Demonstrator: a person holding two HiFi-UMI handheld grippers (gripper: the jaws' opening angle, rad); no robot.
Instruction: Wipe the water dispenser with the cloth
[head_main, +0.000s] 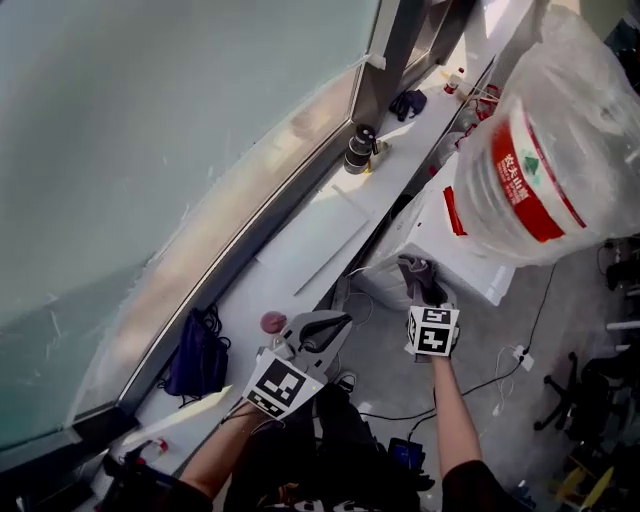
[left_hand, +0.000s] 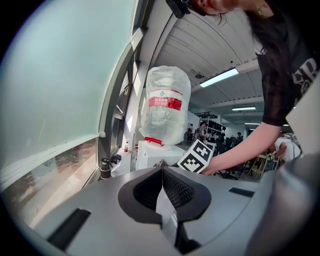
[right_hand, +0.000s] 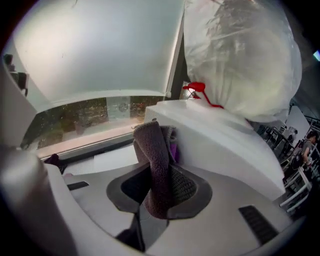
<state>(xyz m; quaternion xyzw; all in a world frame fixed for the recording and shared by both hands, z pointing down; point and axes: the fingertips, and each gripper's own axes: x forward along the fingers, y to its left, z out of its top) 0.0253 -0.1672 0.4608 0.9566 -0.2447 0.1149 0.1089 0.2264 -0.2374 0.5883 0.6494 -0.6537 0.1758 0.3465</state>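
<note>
**Little print legible**

A red band (head_main: 520, 180) round the water bottle (head_main: 570, 110) carries white characters and a small green triangle mark; the characters are too small to read in the head view or the left gripper view. The cubes on the left gripper (head_main: 322, 330) and right gripper (head_main: 418, 278) bear black-and-white square code markers, not words. In the left gripper view, pale letters on the person's dark sleeve (left_hand: 305, 72) are cut off at the edge and cannot be read for certain.

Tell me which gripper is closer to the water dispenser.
Right. The right gripper, shut on the cloth, is right at the water dispenser's white side. The left gripper, shut and empty, hangs farther back, toward the window ledge.
</note>
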